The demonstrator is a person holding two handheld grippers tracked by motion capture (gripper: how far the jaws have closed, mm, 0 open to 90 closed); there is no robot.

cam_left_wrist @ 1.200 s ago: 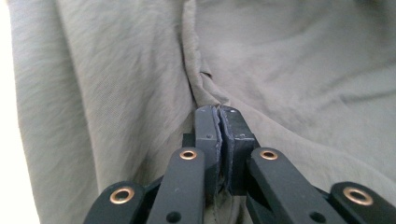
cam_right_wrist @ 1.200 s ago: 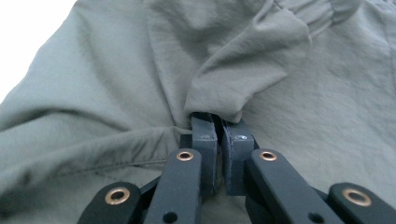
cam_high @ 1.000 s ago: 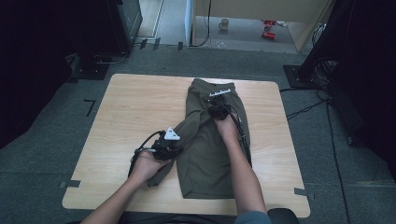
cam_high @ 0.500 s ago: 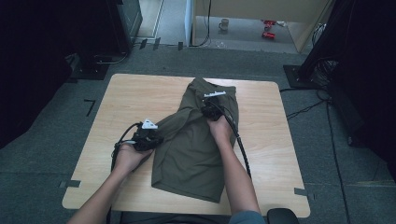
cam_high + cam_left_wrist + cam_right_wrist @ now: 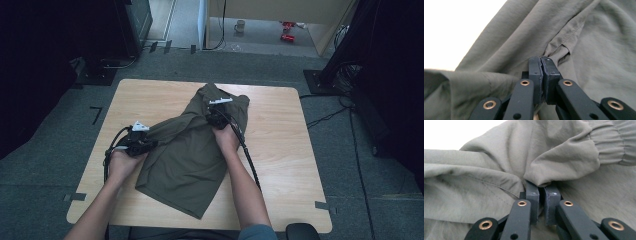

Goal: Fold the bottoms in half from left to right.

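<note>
An olive-green garment (image 5: 192, 150) lies spread across the middle of the wooden table (image 5: 280, 150), partly folded. My left gripper (image 5: 150, 144) pinches the garment's left edge and holds it out to the left. In the left gripper view the jaws are pressed together on a fold of the garment (image 5: 579, 57) near a seam. My right gripper (image 5: 216, 116) grips the cloth near the garment's far end. In the right gripper view the jaws clamp a bunched fold of the garment (image 5: 554, 162), with an elastic gathered band (image 5: 609, 145) at the upper right.
Bare tabletop lies to the right of the garment and along the far left. Cables (image 5: 247, 155) trail from both grippers toward the person. Beyond the table are grey carpet, dark stands (image 5: 100, 70) and cables on the floor.
My left gripper has pulled the garment's left edge outward to the left, spreading the cloth. My right gripper has shifted slightly toward the far end with its fold.
</note>
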